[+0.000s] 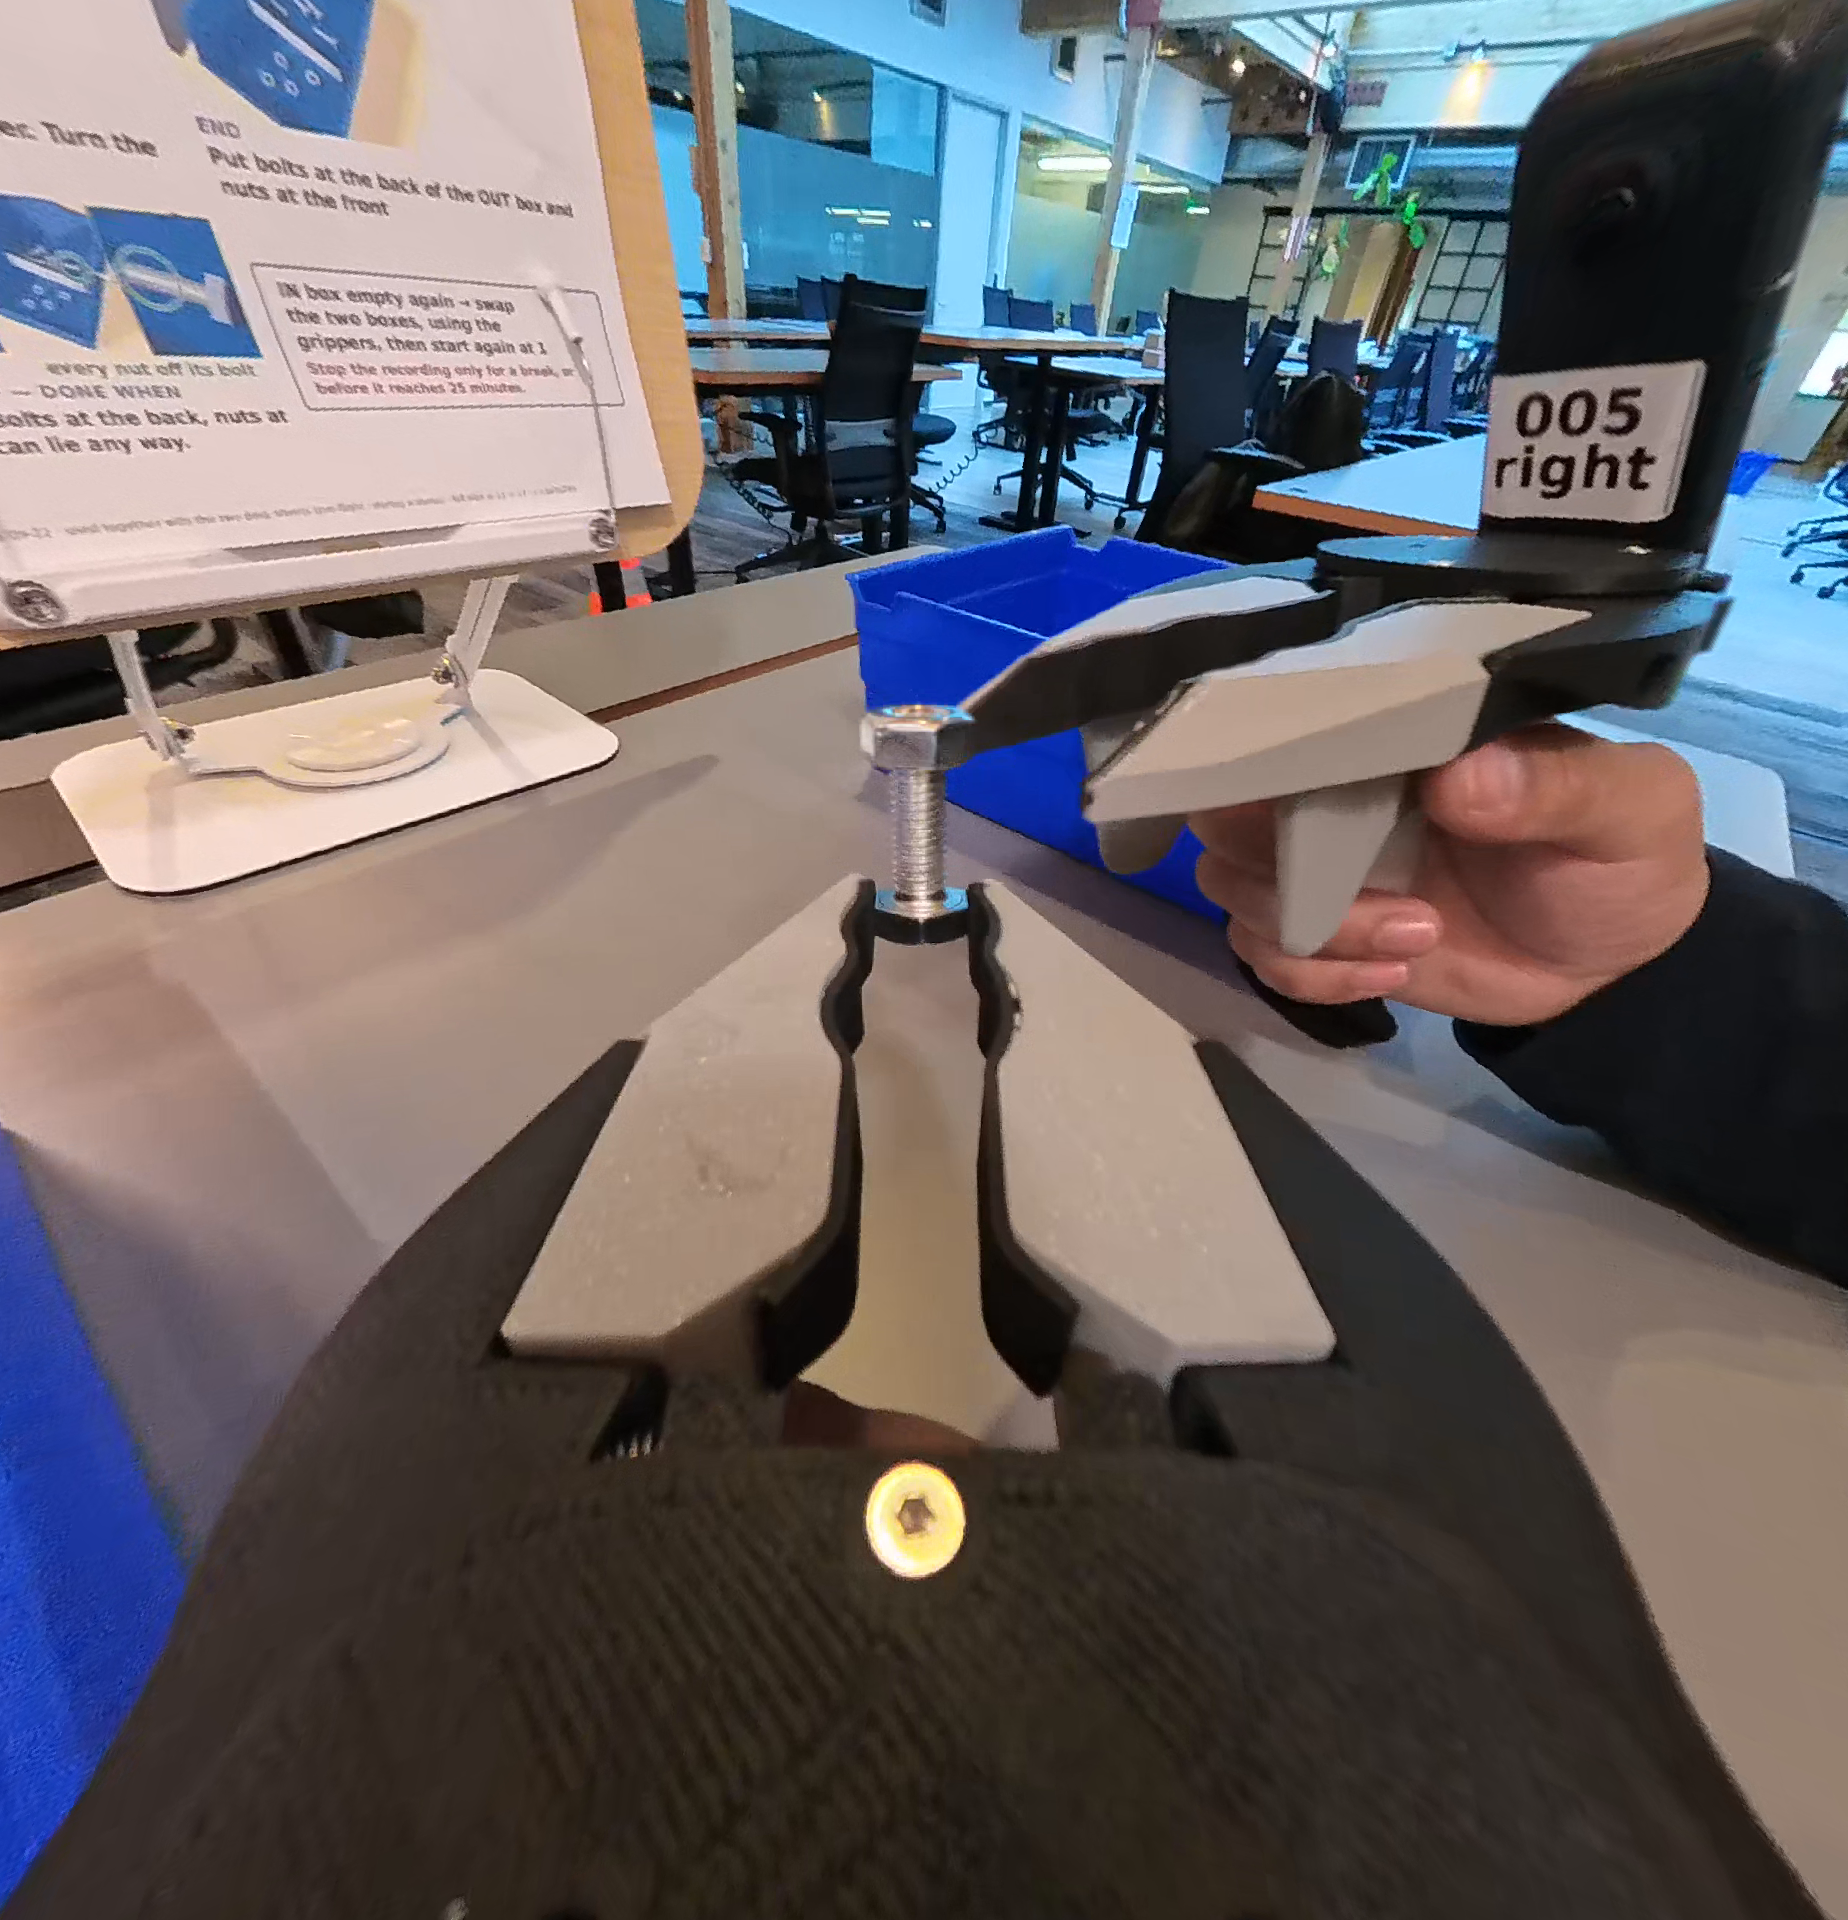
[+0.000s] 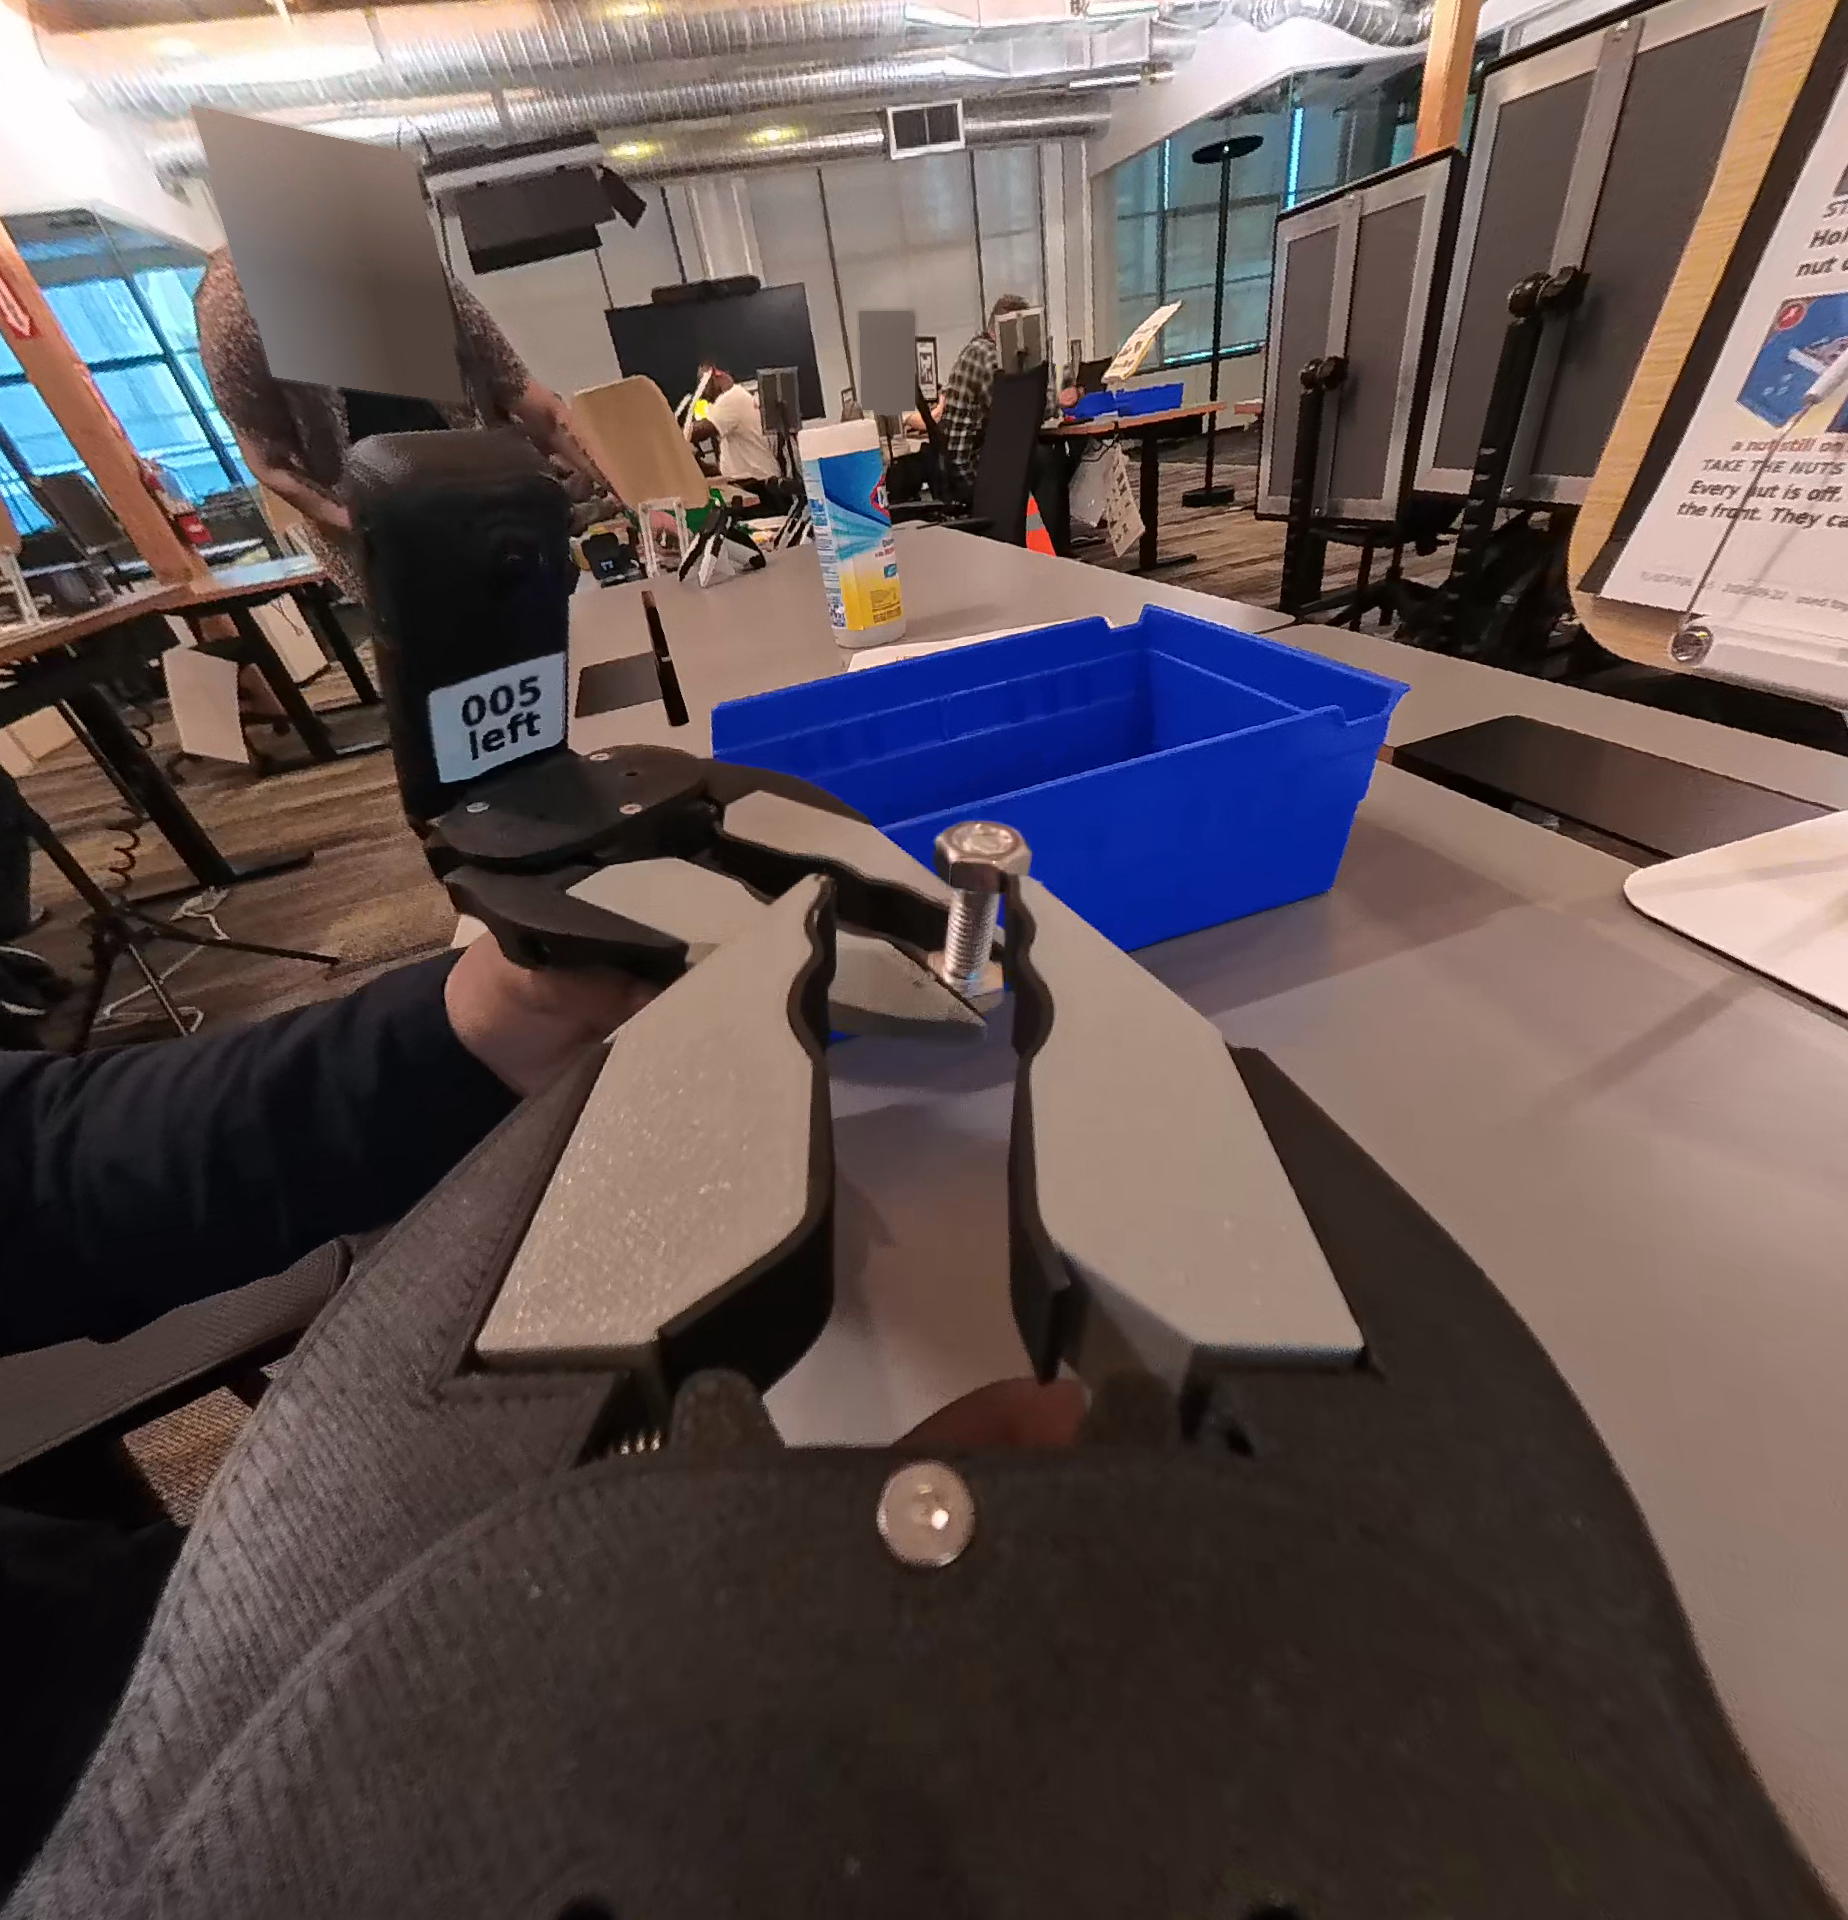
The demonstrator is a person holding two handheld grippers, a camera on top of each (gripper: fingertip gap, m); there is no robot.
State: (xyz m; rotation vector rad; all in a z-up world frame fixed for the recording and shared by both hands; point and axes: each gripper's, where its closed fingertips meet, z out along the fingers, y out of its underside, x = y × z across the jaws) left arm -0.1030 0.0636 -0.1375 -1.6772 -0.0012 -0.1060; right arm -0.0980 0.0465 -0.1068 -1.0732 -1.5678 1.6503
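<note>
The left gripper pinches the silver hex nut low on the upright threaded steel bolt; the right gripper, jaws spread, flanks its head.

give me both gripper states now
left gripper: shut on the lower end of the upright bolt.
right gripper: open, one fingertip at the bolt's head, gripping nothing.

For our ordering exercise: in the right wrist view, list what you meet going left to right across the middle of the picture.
Black camera on the left hand-held gripper → wipes canister → bolt → blue bin → paper stand.
</note>
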